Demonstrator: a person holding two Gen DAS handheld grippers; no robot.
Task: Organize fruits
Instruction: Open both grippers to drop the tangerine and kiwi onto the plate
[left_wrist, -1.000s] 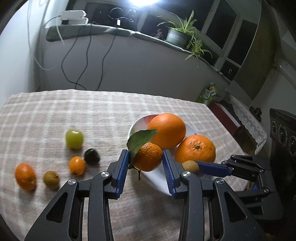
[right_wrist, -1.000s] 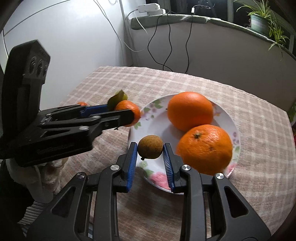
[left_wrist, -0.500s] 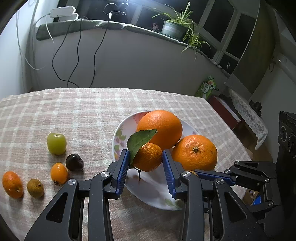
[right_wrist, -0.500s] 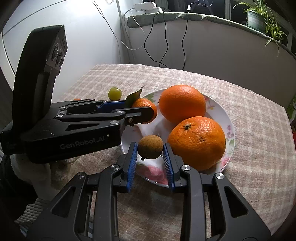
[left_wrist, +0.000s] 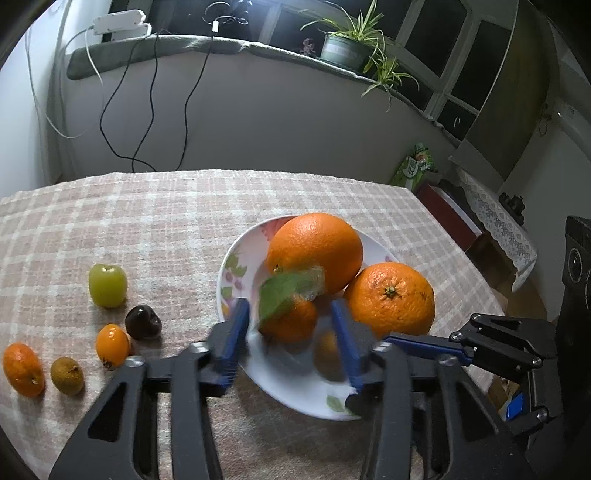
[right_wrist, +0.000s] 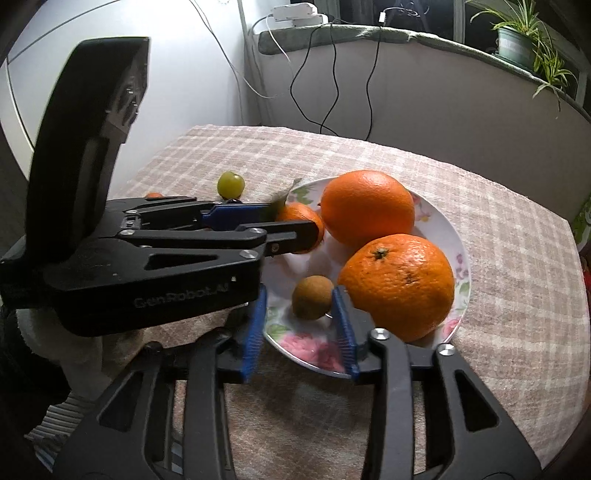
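Observation:
A white floral plate (left_wrist: 236, 291) (right_wrist: 454, 236) holds two big oranges (left_wrist: 314, 247) (left_wrist: 391, 299), also in the right wrist view (right_wrist: 365, 206) (right_wrist: 399, 284). My left gripper (left_wrist: 290, 328) is open, its jaws wide on either side of a small leafy mandarin (left_wrist: 291, 319) (right_wrist: 299, 218) that rests on the plate. My right gripper (right_wrist: 301, 325) is open around a small brown fruit (right_wrist: 312, 297), which lies on the plate.
On the checked tablecloth (left_wrist: 147, 221), left of the plate, lie a green fruit (left_wrist: 107, 284), a dark fruit (left_wrist: 142, 321), a small orange fruit (left_wrist: 110, 345), a brown fruit (left_wrist: 66, 374) and a mandarin (left_wrist: 22, 369). The table's right edge is close to the plate.
Both grippers have opened over the plate. The leafy mandarin and the small brown fruit, held before, now lie free on the plate. The left gripper moved right toward the plate.

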